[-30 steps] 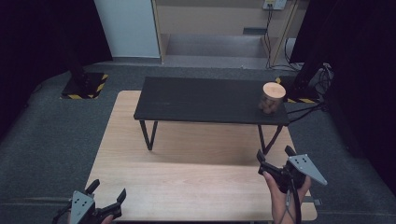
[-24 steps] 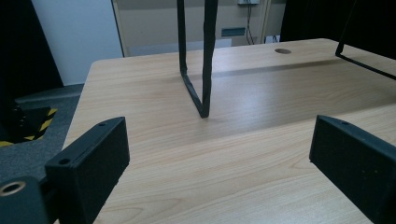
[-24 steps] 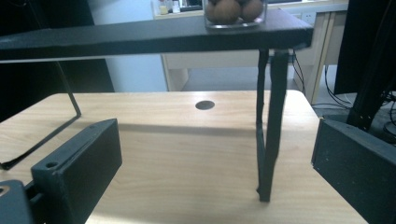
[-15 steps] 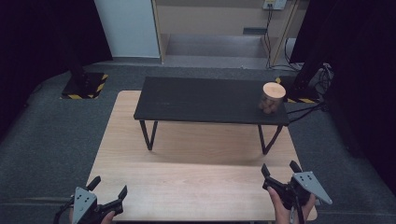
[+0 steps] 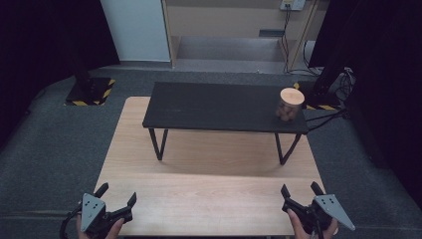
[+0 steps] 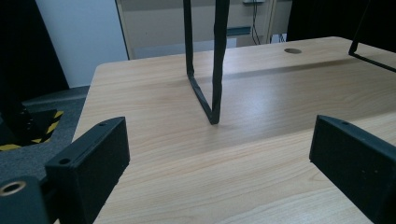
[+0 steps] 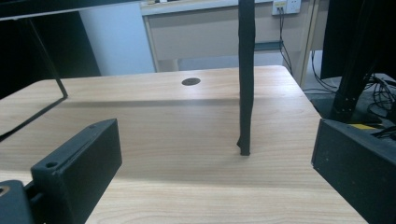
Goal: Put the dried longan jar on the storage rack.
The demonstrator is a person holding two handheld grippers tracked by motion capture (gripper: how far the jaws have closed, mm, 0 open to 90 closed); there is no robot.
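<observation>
- Since the earlier pictures, the right gripper (image 5: 302, 197) has come back from farther up the table to the near edge. The left gripper (image 5: 118, 201) has hardly moved.
- High view: a big light wood table (image 5: 214, 199) has a small black bench (image 5: 219, 107) standing on it. A round wooden jar (image 5: 289, 103) with small brown balls inside sits on the bench's far right corner, well away from both grippers.
- High view: the left gripper is at the near left corner of the table and the right gripper at the near right corner. Each one has its claws spread apart and holds nothing.
- Left gripper view: the two black claws of the left gripper (image 6: 219, 154) stand wide apart over the bare wood. A thin black bench leg (image 6: 205, 60) stands on the table ahead.
- Right gripper view: the claws of the right gripper (image 7: 217, 158) are wide apart too, with nothing between them. Another bench leg (image 7: 245, 79) stands straight ahead, and a small round hole (image 7: 191, 81) shows in the table behind it.
</observation>
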